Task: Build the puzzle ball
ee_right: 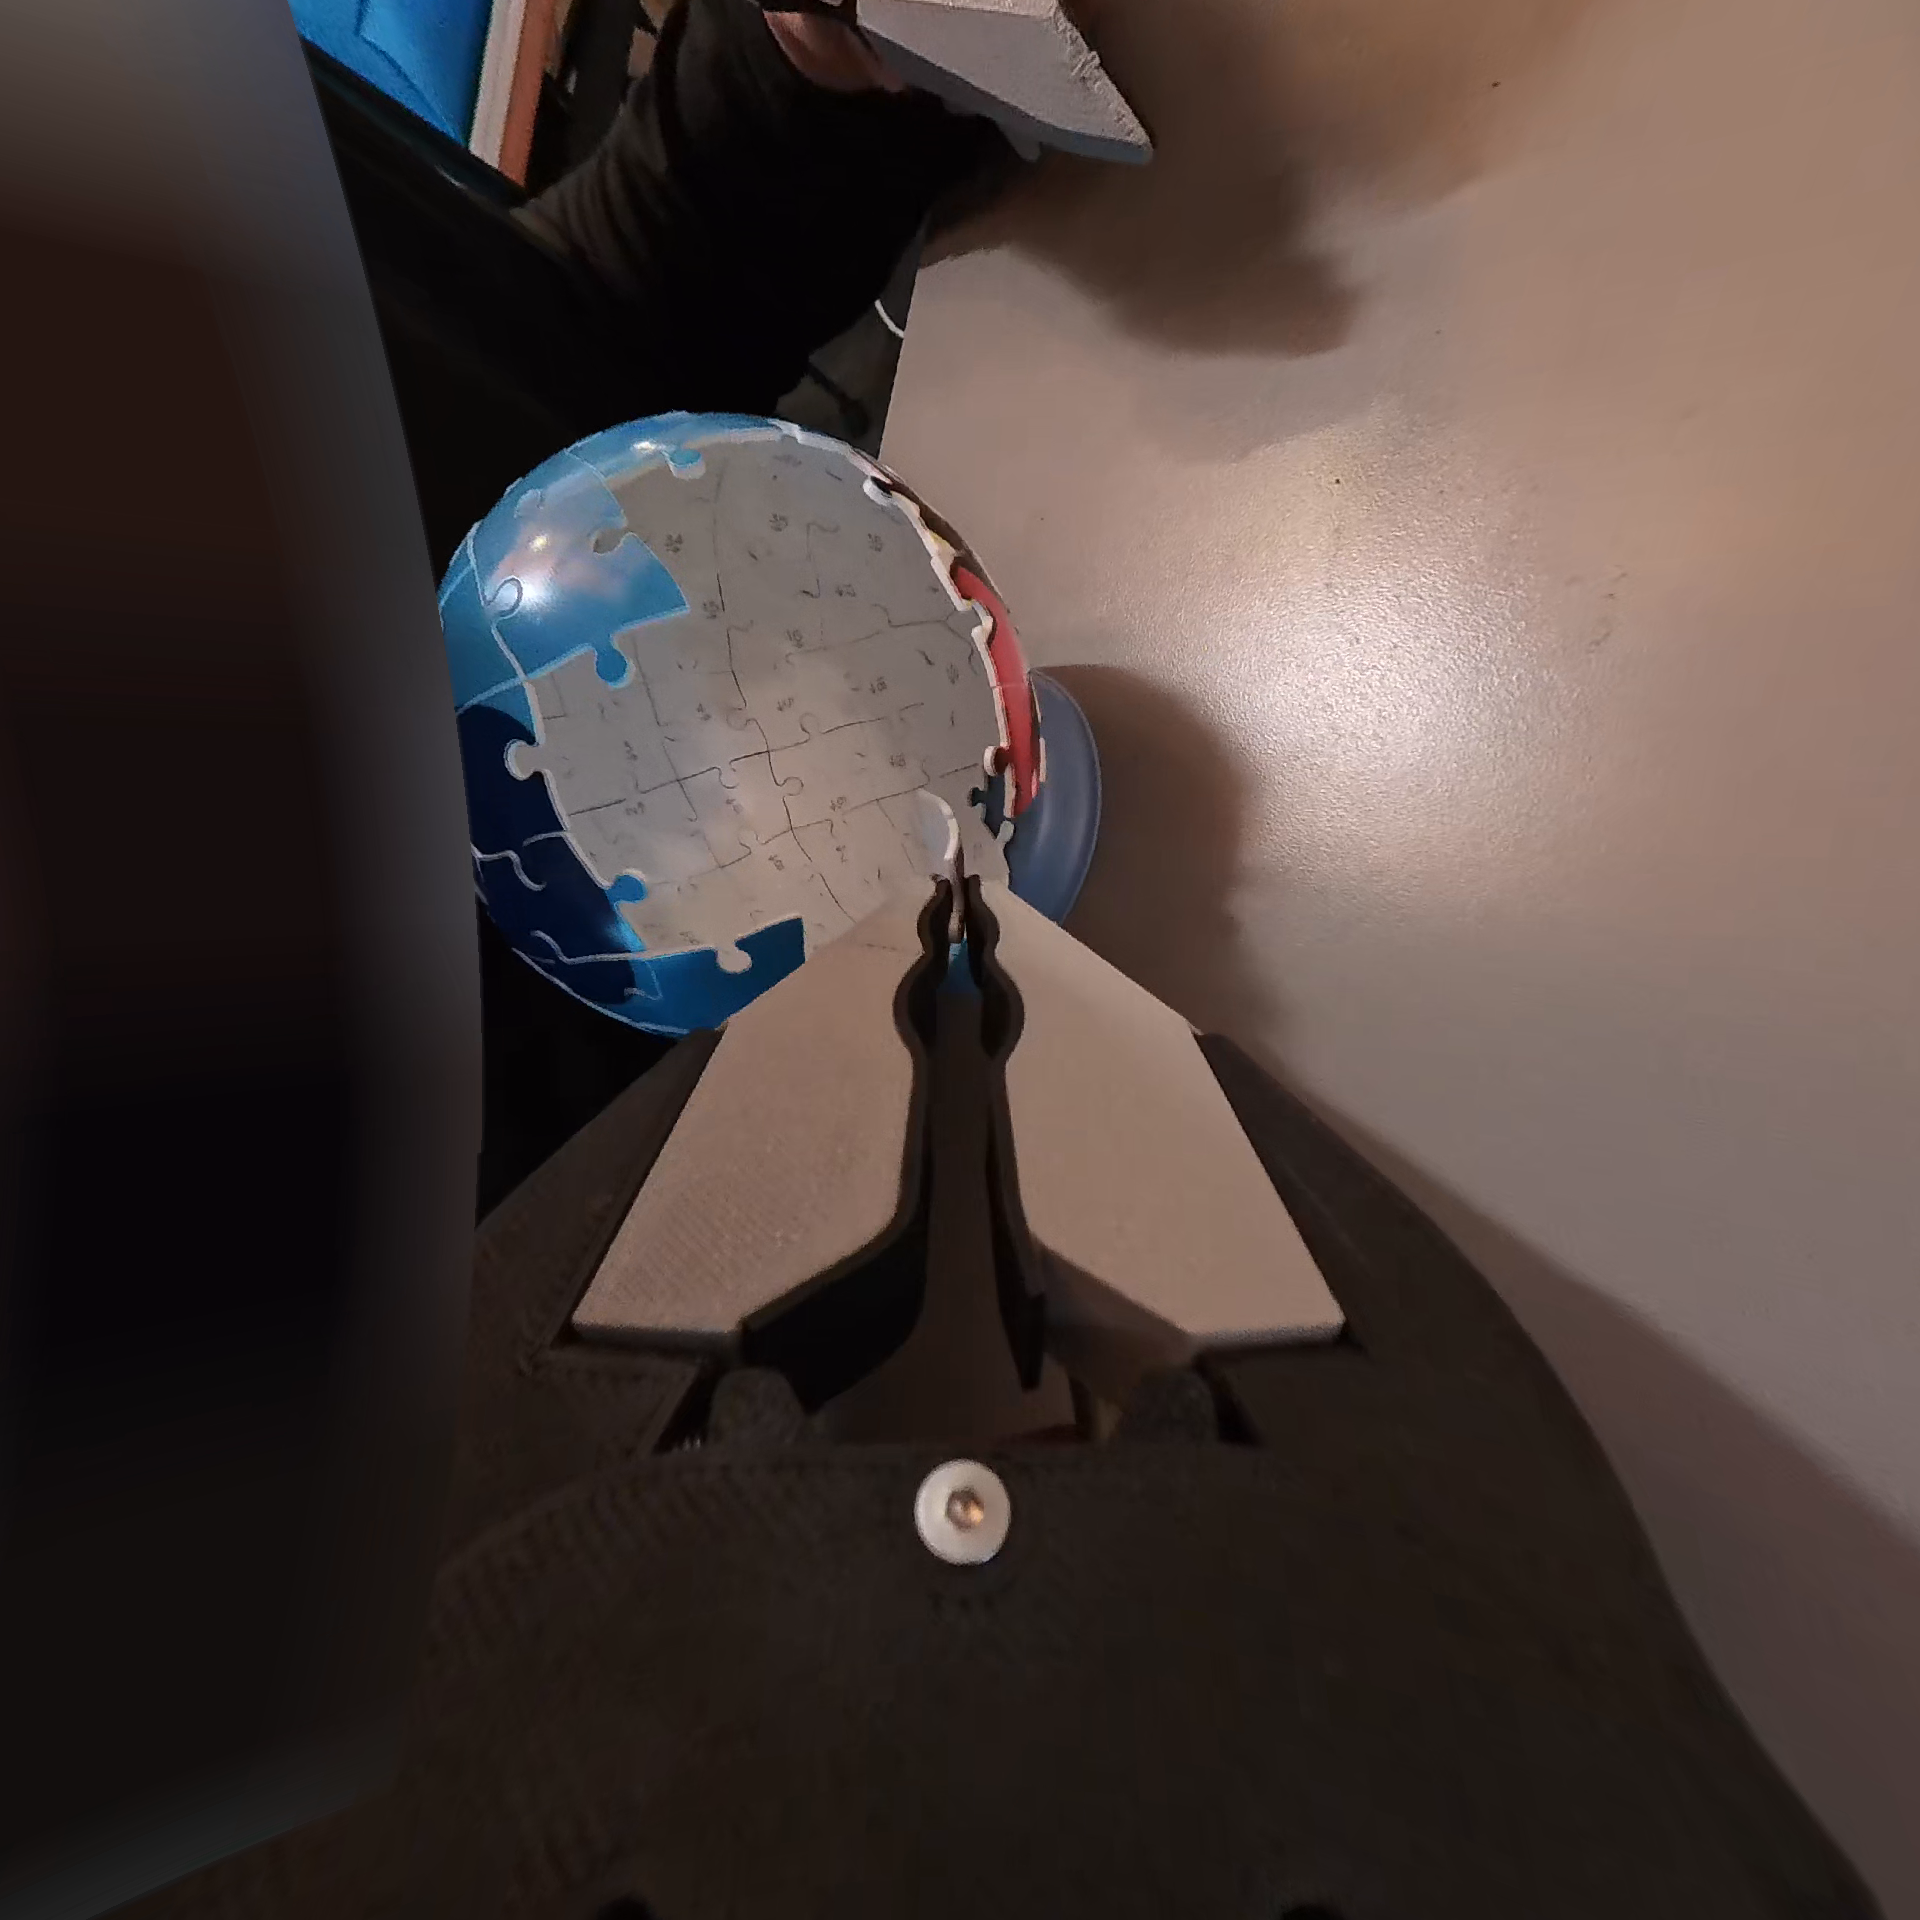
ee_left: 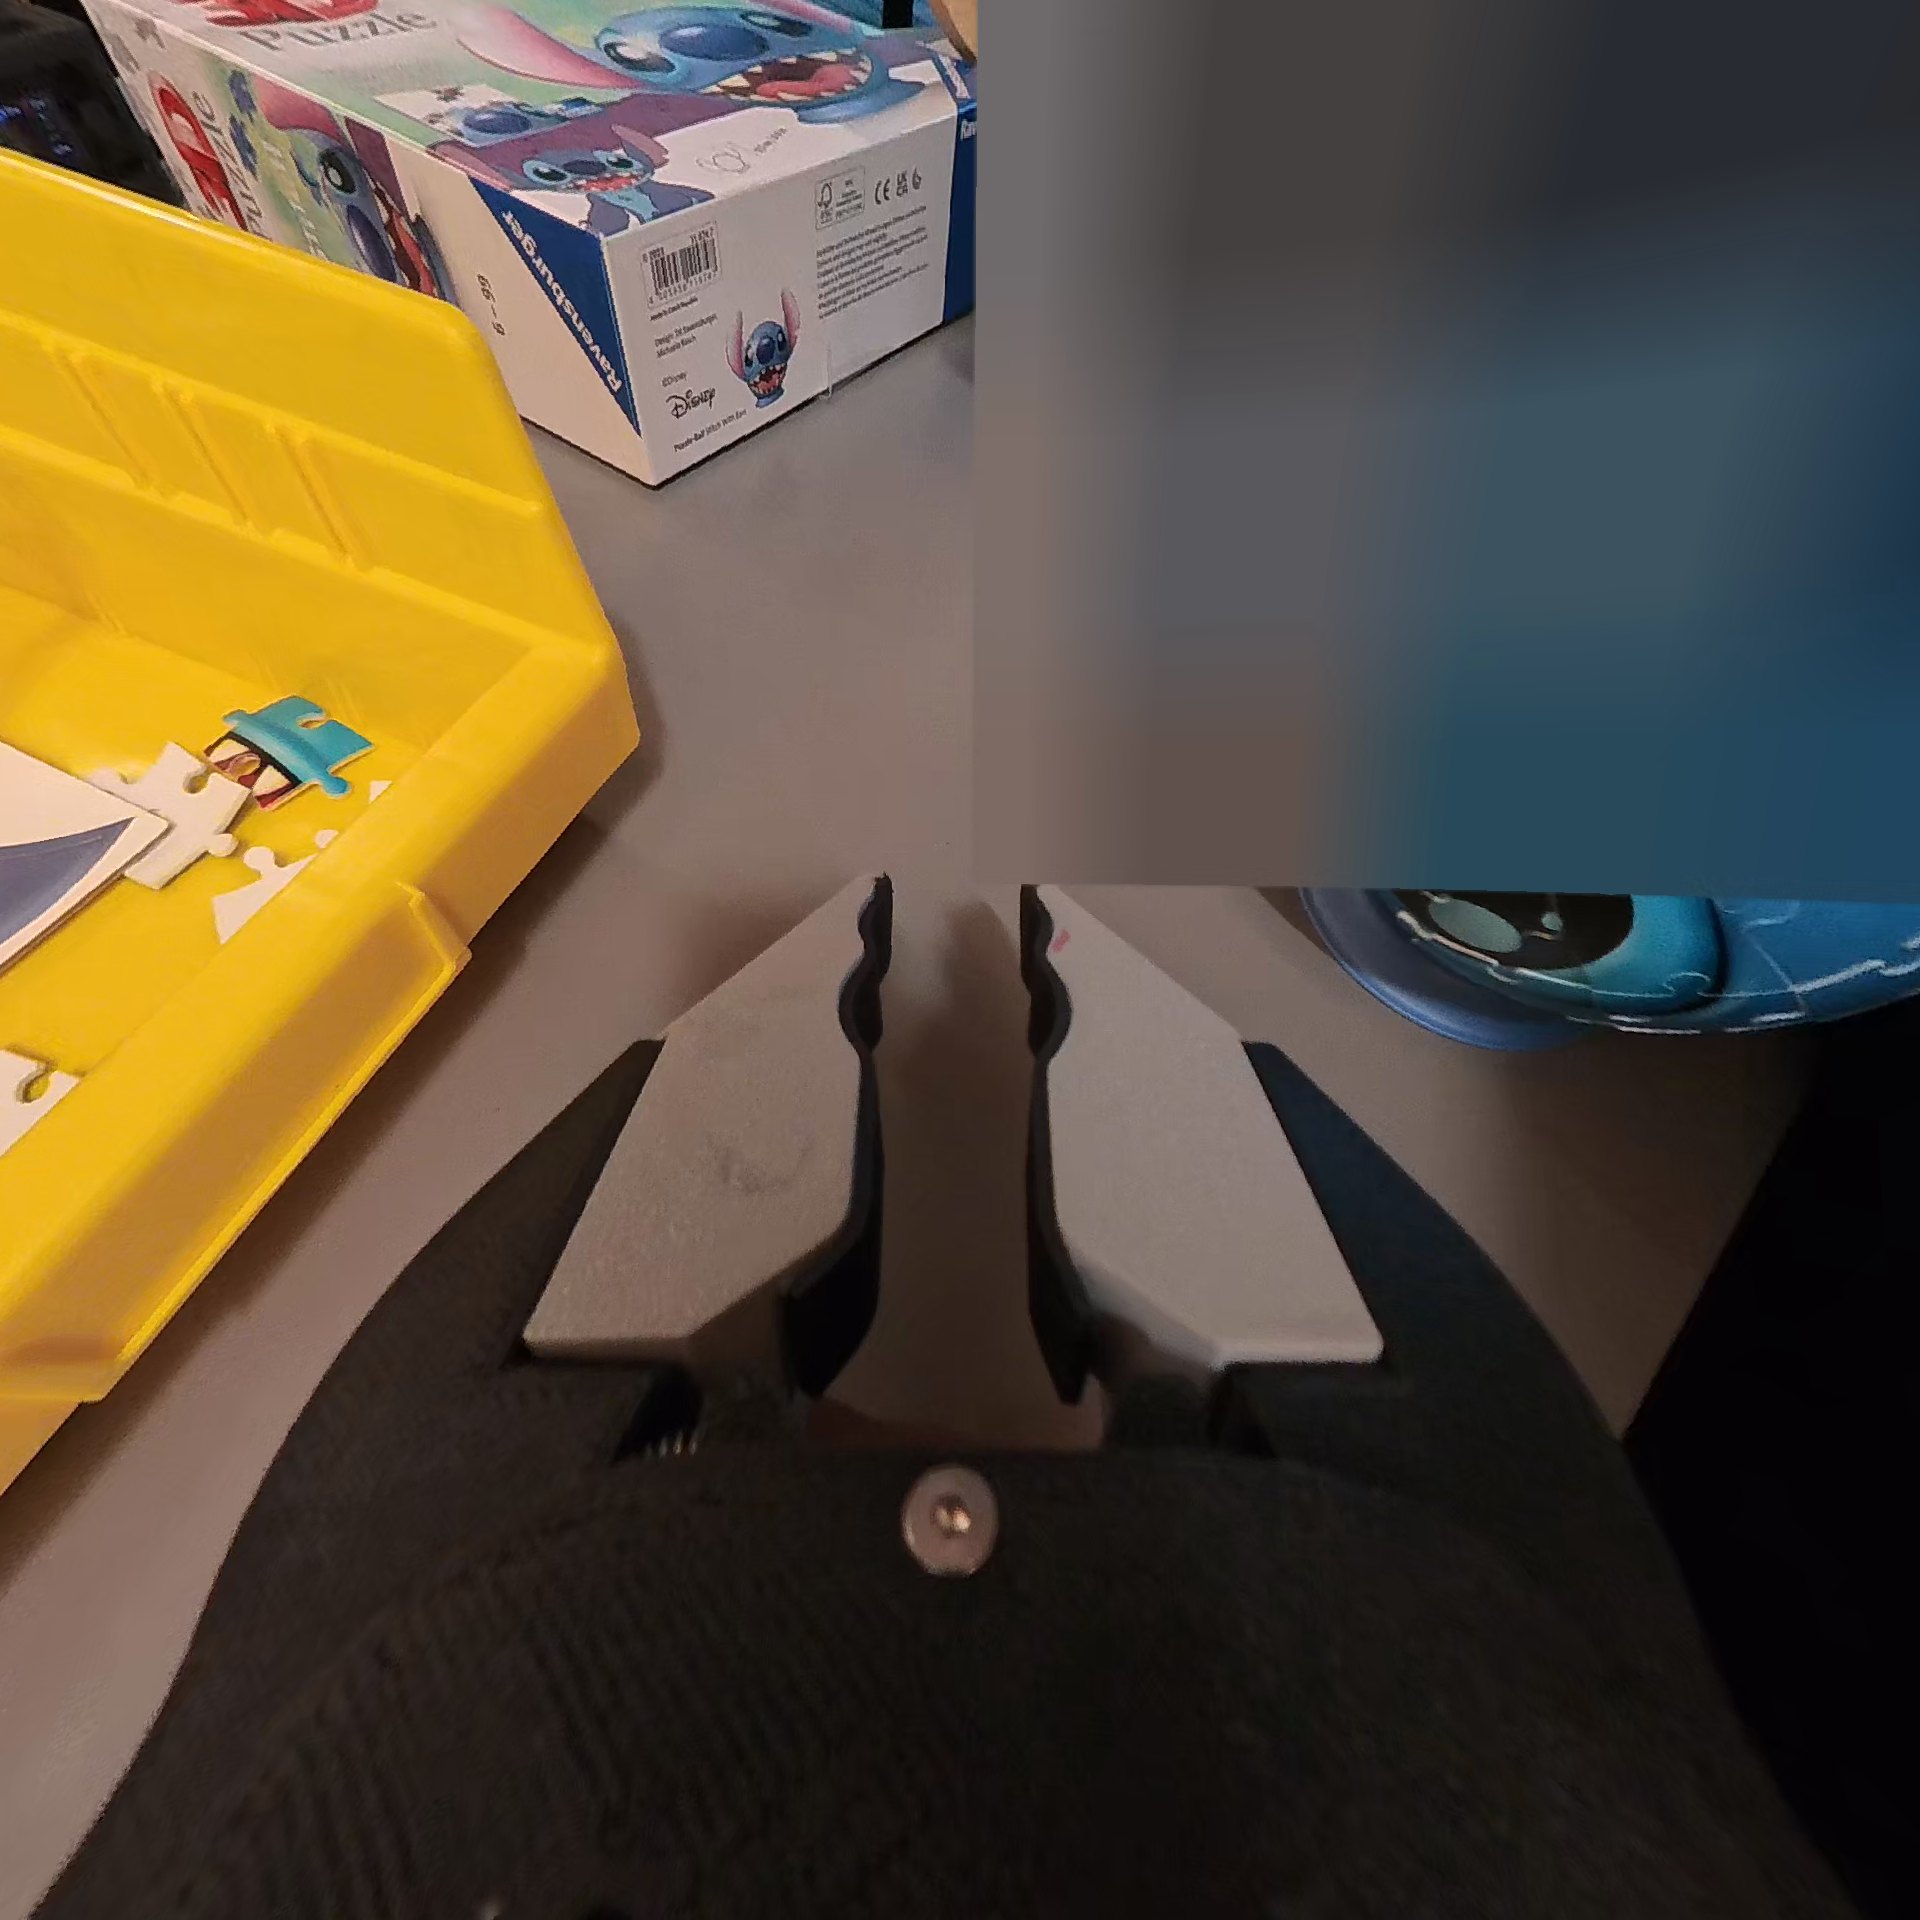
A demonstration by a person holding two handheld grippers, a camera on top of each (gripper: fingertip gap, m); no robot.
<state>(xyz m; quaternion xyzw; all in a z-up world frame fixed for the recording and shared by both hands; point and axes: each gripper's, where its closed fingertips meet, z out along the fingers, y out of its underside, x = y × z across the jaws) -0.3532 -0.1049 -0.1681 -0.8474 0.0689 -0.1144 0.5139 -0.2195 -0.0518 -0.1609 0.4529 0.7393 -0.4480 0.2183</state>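
Note:
The partly built puzzle ball [ee_right: 727, 727] rests on its blue stand [ee_right: 1065, 790] at the table edge. Its open side shows the white, numbered inner faces, and the outer shell is blue with red. My right gripper [ee_right: 956, 883] is shut on a puzzle piece [ee_right: 935, 831] held against the ball's open rim. My left gripper [ee_left: 954, 904] is open and empty above the grey table. The ball [ee_left: 1621, 966] lies just to its right, and the loose pieces [ee_left: 281, 743] are in the yellow bin to its left.
The yellow bin [ee_left: 312, 520] stands at the left, with the puzzle box [ee_left: 727, 260] behind it. One finger of the left gripper [ee_right: 1008, 94] and a dark sleeve [ee_right: 675, 239] show at the top of the right wrist view. The table edge runs beside the ball. My hands' fingertips stand some 15 centimeters from each other.

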